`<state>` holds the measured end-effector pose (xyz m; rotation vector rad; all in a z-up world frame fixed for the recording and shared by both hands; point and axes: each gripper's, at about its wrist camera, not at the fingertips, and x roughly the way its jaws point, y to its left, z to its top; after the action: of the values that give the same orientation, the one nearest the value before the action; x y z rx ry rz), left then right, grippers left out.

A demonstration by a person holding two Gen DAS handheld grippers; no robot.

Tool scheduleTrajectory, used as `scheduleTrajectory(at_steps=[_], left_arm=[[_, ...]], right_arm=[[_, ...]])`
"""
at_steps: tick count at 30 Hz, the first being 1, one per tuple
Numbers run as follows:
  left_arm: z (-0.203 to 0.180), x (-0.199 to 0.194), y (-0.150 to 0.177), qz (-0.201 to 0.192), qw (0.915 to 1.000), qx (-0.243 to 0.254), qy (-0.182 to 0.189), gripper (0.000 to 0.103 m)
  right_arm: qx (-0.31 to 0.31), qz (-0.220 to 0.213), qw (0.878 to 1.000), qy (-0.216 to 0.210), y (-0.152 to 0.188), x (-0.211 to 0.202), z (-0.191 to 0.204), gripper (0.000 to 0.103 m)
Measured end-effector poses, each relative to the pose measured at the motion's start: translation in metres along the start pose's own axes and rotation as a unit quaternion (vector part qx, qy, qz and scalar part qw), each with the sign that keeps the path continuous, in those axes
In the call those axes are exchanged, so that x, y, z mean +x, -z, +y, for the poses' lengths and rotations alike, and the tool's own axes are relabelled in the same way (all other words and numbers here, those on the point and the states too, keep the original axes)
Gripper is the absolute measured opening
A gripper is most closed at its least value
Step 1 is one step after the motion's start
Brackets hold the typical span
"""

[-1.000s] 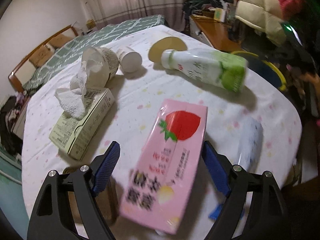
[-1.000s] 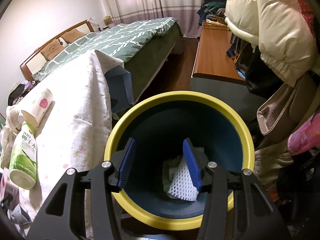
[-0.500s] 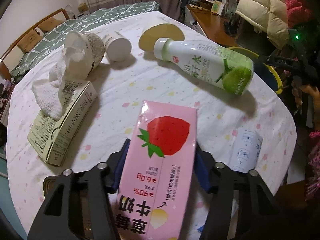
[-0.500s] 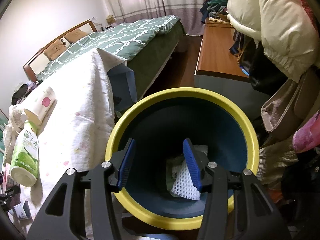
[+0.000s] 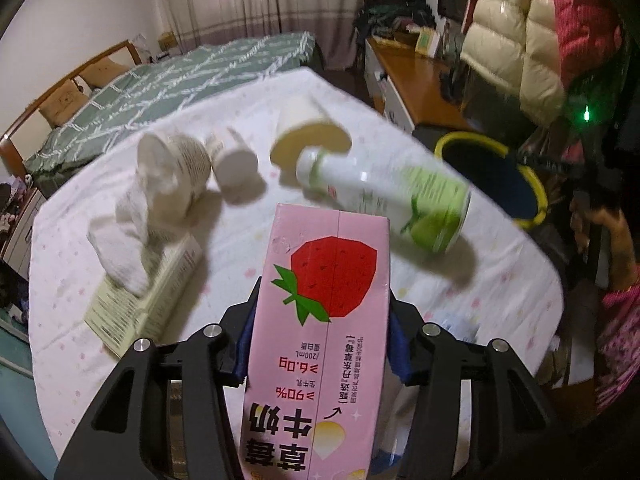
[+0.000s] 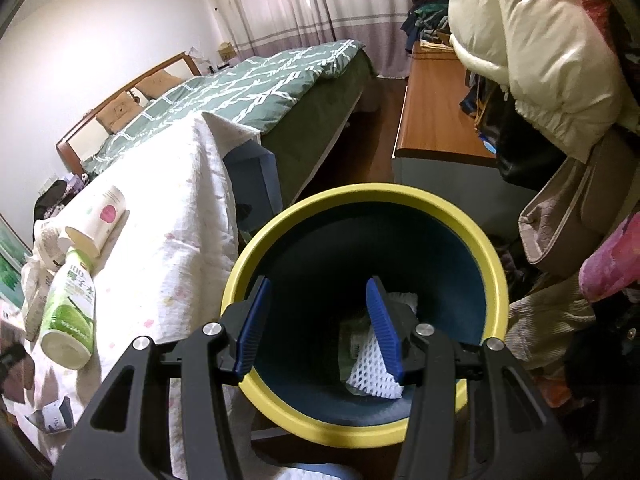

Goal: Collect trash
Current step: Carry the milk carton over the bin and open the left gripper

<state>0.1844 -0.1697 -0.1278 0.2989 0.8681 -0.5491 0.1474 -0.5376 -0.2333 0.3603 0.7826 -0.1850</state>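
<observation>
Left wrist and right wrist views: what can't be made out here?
- Left wrist: strawberry milk carton in the left gripper: lower end cut off by the frame.
- Left wrist: green-label bottle, print motion-blurred.
- Right wrist: trash bin contents partly hidden by the right gripper finger.

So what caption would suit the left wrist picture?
Left gripper shut on a pink strawberry milk carton, above a table littered with trash.

My left gripper [image 5: 320, 340] has the pink strawberry milk carton [image 5: 320, 320] between its pads, above the white-clothed table [image 5: 224, 240]. Beyond it lies the green-labelled plastic bottle [image 5: 384, 196], paper cups to its left. My right gripper [image 6: 316, 328] hangs over the yellow-rimmed bin [image 6: 360, 200], the white foam net [image 6: 372, 372] inside it.
</observation>
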Motion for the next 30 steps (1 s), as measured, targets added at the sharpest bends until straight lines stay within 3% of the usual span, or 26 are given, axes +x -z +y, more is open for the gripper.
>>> scheduleTrajectory(at_steps=[8, 14, 21, 30], left_arm=[[-0.022, -0.027, -0.036, -0.042, 0.9987, 0.016, 0.022, 0.052], [-0.075, -0.013, -0.067, -0.048, 0.9946, 0.045, 0.080, 0.052], [-0.153, 0.031, -0.109, -0.029, 0.9877, 0.063, 0.140, 0.052], [-0.241, 0.115, -0.143, 0.026, 0.9866, 0.089, 0.134, 0.052]], right_arm=[[0.004, -0.024, 1.000, -0.007, 0.001, -0.025, -0.007, 0.048], [0.004, -0.046, 0.999, 0.022, 0.012, -0.050, -0.020, 0.048], [0.006, -0.056, 0.996, 0.067, 0.037, -0.078, -0.043, 0.053], [0.042, -0.044, 0.995, 0.083, 0.061, -0.088, -0.083, 0.053]])
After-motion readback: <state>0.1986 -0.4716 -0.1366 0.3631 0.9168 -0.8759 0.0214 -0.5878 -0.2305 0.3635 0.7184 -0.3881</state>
